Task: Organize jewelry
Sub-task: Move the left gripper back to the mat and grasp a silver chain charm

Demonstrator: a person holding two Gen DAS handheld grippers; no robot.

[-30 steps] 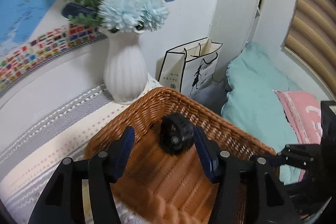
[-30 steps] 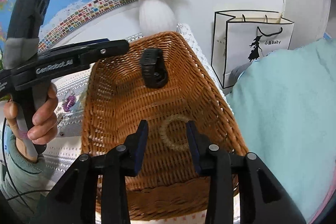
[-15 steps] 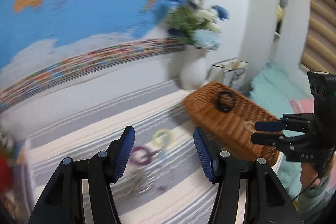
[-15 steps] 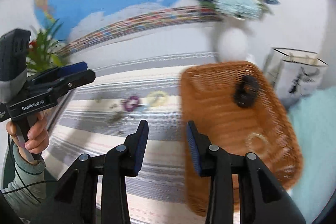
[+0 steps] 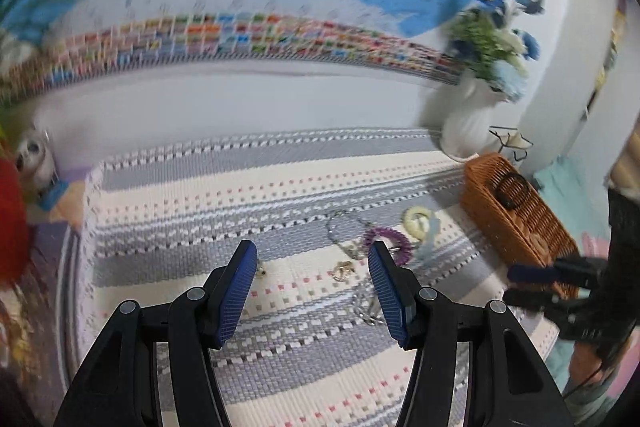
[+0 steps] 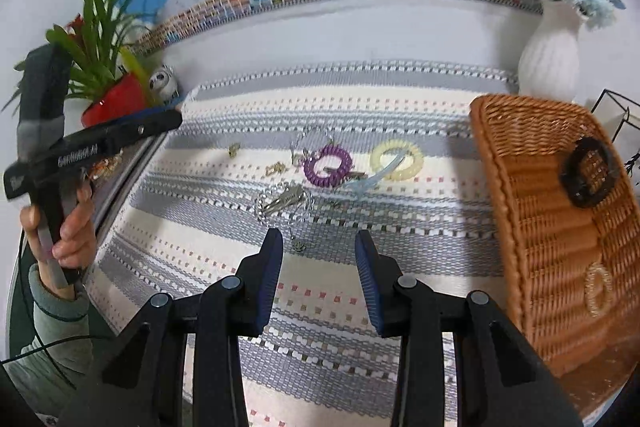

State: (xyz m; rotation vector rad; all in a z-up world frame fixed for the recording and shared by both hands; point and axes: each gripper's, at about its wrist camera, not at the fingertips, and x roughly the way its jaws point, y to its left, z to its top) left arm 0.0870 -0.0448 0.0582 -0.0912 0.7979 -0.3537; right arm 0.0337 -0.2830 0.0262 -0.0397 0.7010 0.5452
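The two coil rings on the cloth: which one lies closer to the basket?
The pale yellow coil ring; the purple coil ring lies on its far side from the wicker basket.

A: Left tongs (image 5: 312, 269), own view: two black plastic arms, each with round silver screws at the joints. Fingers (image 5: 237, 293) faced with ribbed dark-blue pads.

B: Right tongs (image 6: 318, 259) match: black linkage arms, silver screws, blue ribbed pads on the fingers (image 6: 269, 277).

A: From the right view, the left unit shows a black bar with white lettering, partly legible, and a grey band around the upright block on top.

B: Left hand (image 6: 66, 223): bare skin, wrapped on a black handle with a pale grey trigger. Grey-green ribbed cuff below. Thin black cable beside the sleeve.

A: Right unit in the left view: blurred, black body, blue tips.
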